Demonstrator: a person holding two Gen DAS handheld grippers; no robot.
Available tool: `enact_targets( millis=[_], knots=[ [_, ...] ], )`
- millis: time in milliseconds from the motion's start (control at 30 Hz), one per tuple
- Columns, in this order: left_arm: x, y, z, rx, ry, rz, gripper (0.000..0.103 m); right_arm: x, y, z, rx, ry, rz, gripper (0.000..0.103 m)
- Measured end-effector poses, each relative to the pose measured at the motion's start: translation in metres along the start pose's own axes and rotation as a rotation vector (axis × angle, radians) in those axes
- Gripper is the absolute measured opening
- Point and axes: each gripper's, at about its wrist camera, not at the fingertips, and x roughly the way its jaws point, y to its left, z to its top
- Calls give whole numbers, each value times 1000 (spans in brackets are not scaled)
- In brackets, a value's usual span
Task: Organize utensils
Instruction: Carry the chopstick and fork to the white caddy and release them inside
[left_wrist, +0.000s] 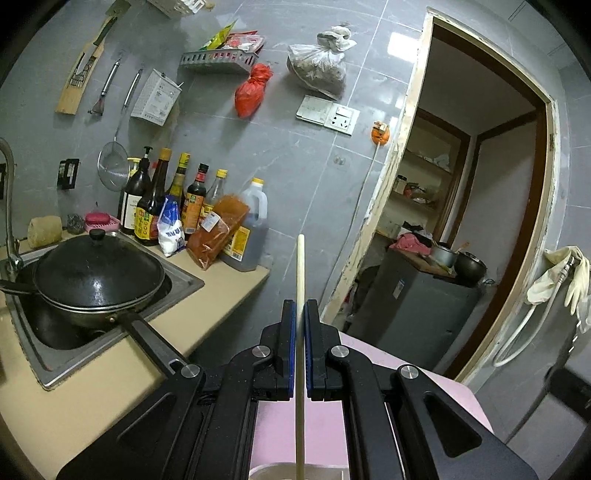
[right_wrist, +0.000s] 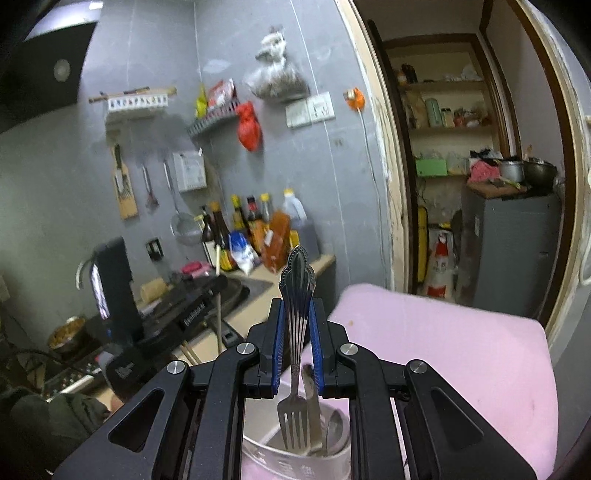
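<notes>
My left gripper is shut on a pale wooden chopstick that runs straight up between the blue pads and down toward a pale holder rim at the bottom edge. My right gripper is shut on a silver fork, gripped at its ornate handle, tines hanging down into a clear utensil cup. That cup stands on a pink surface and holds other metal utensils. The left gripper with its chopstick shows blurred in the right wrist view.
A sink with a lidded black wok sits left on the beige counter. Sauce bottles line the grey tiled wall, with hanging tools above. A doorway opens right onto a grey cabinet.
</notes>
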Motion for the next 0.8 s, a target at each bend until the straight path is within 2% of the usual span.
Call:
enact_targets(
  millis=[267,467,567,633,800],
  knots=[
    [-9,-10,-9,70,-43,-18,2,8,-4,-18,15,57,-38,11],
    [-18,-16,-15,141,-16,-62,3,7,-5,-23,35,89,-47,15],
    [-20,-13,-17,147,38,-91,9,3,-4,-25,34,85,-39,15],
    [-22,-9,-17,134,68,-107,14,-3,-4,-24,35,72,-32,22],
    [-37,-9,-13,111,108,-157,33,-19,-6,-18,49,31,-40,23]
  ],
)
